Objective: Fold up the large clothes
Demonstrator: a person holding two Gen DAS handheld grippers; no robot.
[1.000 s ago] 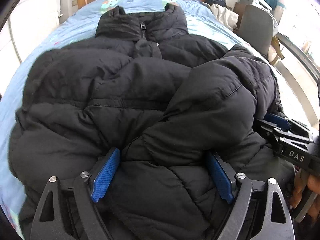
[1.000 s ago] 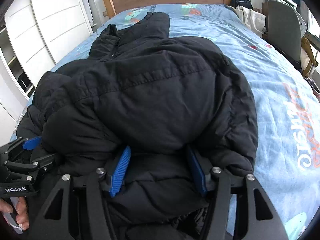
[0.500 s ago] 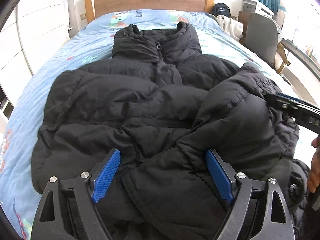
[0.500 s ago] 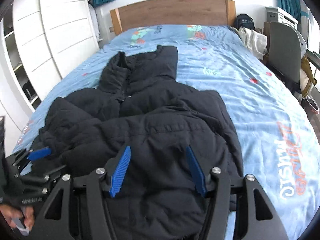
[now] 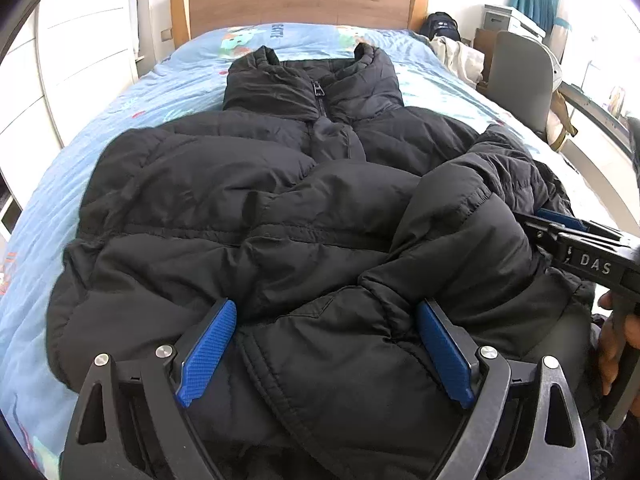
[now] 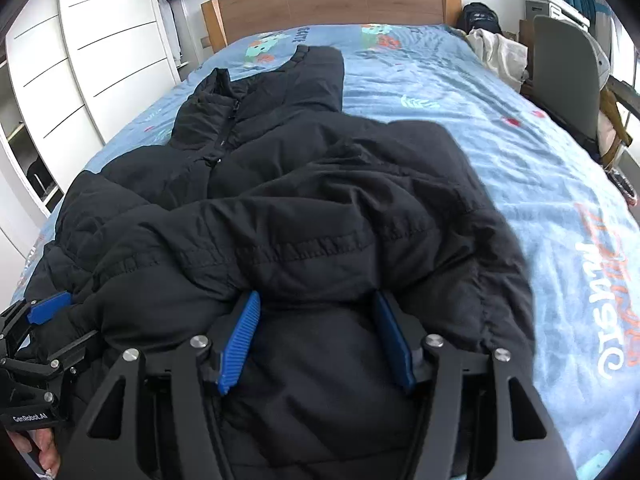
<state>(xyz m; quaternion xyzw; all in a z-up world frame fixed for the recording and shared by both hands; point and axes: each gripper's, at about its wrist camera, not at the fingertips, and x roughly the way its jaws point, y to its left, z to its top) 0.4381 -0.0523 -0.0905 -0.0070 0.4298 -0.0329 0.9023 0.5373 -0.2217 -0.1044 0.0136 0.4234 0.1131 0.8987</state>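
Currently, with the jacket (image 5: 256,216) lying collar-up on the bed (image 6: 520,152), sleeves folded in, the left gripper (image 5: 326,350) and right gripper (image 6: 316,340) stand spread at its hem, which they must next clamp and fold toward the collar.

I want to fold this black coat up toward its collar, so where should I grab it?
Grip the coat by its thick bottom hem, coming from the foot of the bed. The collar lies at the far end, and the hem is the nearest edge, bunched between both open claws.
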